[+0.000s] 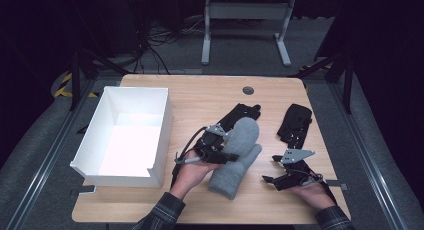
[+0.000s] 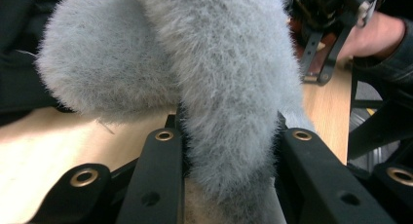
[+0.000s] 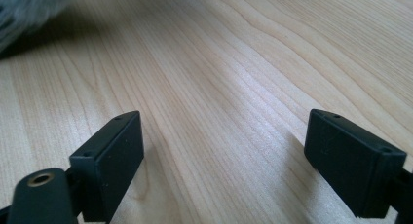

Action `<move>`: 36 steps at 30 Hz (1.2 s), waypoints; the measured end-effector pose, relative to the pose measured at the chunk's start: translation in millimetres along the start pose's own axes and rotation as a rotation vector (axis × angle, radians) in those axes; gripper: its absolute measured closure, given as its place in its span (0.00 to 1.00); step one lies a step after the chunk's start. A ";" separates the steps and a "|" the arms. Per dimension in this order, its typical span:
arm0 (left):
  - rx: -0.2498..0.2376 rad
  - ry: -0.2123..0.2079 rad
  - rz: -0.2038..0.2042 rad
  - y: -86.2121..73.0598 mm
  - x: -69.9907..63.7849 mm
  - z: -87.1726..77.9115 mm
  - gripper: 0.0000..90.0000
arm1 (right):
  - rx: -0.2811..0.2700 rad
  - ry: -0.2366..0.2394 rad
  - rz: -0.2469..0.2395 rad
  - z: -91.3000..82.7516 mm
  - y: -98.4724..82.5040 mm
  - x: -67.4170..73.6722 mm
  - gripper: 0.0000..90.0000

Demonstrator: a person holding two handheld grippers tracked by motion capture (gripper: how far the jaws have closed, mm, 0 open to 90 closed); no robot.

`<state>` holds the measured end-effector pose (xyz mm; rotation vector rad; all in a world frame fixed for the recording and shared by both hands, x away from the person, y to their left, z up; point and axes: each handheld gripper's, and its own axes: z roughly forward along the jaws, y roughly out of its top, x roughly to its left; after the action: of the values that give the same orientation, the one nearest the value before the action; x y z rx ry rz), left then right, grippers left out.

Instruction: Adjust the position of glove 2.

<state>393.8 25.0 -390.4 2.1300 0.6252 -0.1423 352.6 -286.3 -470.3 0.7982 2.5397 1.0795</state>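
Note:
A fuzzy grey mitten (image 1: 234, 171) lies lengthwise at the middle of the wooden table (image 1: 200, 97). My left gripper (image 1: 230, 149) comes at it from the left and is shut on it. In the left gripper view the grey mitten (image 2: 229, 78) bulges up between the two black jaws of the left gripper (image 2: 231, 136), squeezed at its narrow part. My right gripper (image 1: 270, 169) rests low at the front right, apart from the mitten. In the right gripper view the right gripper (image 3: 224, 151) stands open over bare wood, with an edge of the mitten (image 3: 24, 9) at top left.
An open white box (image 1: 125, 135) stands at the table's left. One black glove (image 1: 241, 114) lies behind the mitten and another black glove (image 1: 296, 122) to its right. A round grommet (image 1: 248, 90) sits near the far edge. The person's other hand (image 2: 370, 34) is at top right.

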 end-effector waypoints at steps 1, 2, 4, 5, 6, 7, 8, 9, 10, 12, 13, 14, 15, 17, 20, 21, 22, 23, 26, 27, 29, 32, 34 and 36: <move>-0.016 0.007 0.000 2.8 -0.7 -6.7 0.80 | 0.000 0.000 0.000 0.0 0.0 0.0 0.16; -0.024 0.014 0.002 5.0 -1.5 -11.2 0.80 | 0.000 0.000 0.000 0.0 0.0 0.0 0.16; -0.031 0.026 0.005 9.3 -2.5 -19.4 0.80 | 0.000 0.000 -0.001 0.1 0.0 0.0 0.16; -0.034 0.035 0.007 11.5 -3.0 -22.8 0.80 | 0.000 0.000 -0.001 0.1 0.0 0.0 0.16; -0.034 0.035 0.007 11.5 -3.0 -22.8 0.80 | 0.000 0.001 0.000 0.1 0.0 0.0 0.16; -0.035 0.043 0.007 13.5 -3.7 -26.6 0.80 | 0.000 0.001 0.000 0.1 0.0 0.0 0.16; -0.039 0.047 0.006 16.1 -4.4 -31.2 0.80 | -0.001 0.000 -0.001 0.1 0.0 0.0 0.16; -0.045 0.055 0.004 18.5 -5.3 -36.5 0.80 | -0.001 0.000 -0.001 0.1 0.0 0.0 0.16; -0.047 0.061 0.007 19.8 -5.8 -39.7 0.80 | -0.001 0.000 -0.001 0.1 0.0 0.0 0.16; -0.054 0.064 0.009 23.5 -6.7 -48.4 0.80 | 0.000 0.000 0.000 0.1 0.0 0.0 0.16; -0.057 0.067 0.008 25.3 -6.9 -52.9 0.80 | 0.000 0.000 0.000 0.1 0.0 0.0 0.16; -0.061 0.073 0.010 27.5 -7.1 -58.9 0.80 | 0.000 0.000 0.000 0.1 0.0 0.0 0.16; -0.063 0.074 0.010 28.9 -7.2 -62.6 0.80 | 0.000 0.001 0.000 0.0 0.0 0.0 0.16; -0.071 0.084 0.014 32.7 -7.3 -72.8 0.80 | 0.000 0.001 0.001 0.0 0.0 0.1 0.16; -0.090 0.096 0.013 39.1 -7.1 -90.4 0.80 | -0.001 0.000 0.000 0.1 0.0 0.0 0.16; -0.090 0.101 0.019 40.6 -6.9 -94.6 0.80 | 0.000 0.000 0.000 0.1 0.0 0.0 0.16; -0.091 0.108 0.022 43.2 -7.0 -101.3 0.80 | -0.001 0.000 -0.001 0.1 0.0 0.0 0.16; -0.094 0.111 0.019 44.5 -7.2 -105.2 0.80 | -0.001 0.000 -0.001 0.1 0.0 0.0 0.16; -0.110 0.122 0.021 49.9 -5.9 -122.6 0.80 | 0.000 0.001 0.000 0.0 0.0 0.1 0.16; -0.114 0.125 0.018 51.0 -5.6 -126.6 0.80 | 0.000 0.001 0.001 0.0 0.0 0.0 0.16; -0.127 0.133 0.018 54.1 -4.3 -137.1 0.80 | 0.000 0.001 0.000 0.0 0.0 0.1 0.16; -0.143 0.152 0.016 58.4 -2.6 -154.7 0.80 | 0.000 0.000 0.001 0.0 0.0 0.1 0.16; -0.157 0.177 0.019 61.3 -1.3 -170.2 0.80 | 0.000 0.001 0.000 0.0 0.0 0.1 0.16; -0.162 0.181 0.016 62.1 -0.7 -175.7 0.80 | 0.000 0.000 0.000 0.0 0.0 0.1 0.16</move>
<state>401.3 133.6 -239.1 2.0036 0.7005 0.1075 352.6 -286.2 -470.3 0.7985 2.5399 1.0802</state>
